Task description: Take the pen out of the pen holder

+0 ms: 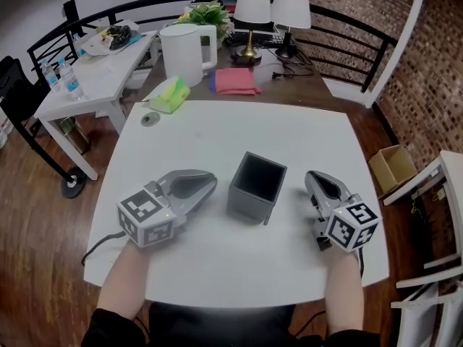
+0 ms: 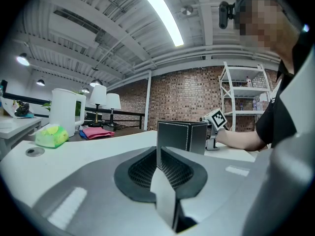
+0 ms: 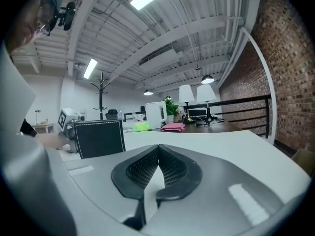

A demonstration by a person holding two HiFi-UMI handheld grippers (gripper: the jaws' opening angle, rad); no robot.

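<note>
The left gripper (image 1: 207,183) is resting low over the white table (image 1: 304,136), its marker cube toward the person and its tips pointing up and to the right. Its jaws are pressing together, pad against pad, with nothing caught in them. The holder (image 1: 246,205), a black square box with pale stitching along its edges, is standing upright on the table just beyond those tips. It is close to them but not touching, and in the left gripper view it is sitting straight ahead, a little right of the closed seam. From above its inside is showing only dark, so I cannot tell whether the pen is sitting in it. A thin dark sliver (image 1: 267,217) is lying at the holder's near right corner, too small to name. The right gripper (image 1: 317,176) is hovering beside the holder's right wall, clear of it and pointing up the table past it. Its jaws are also closed on nothing, and in the right gripper view the holder is standing off to the left of them.
</note>
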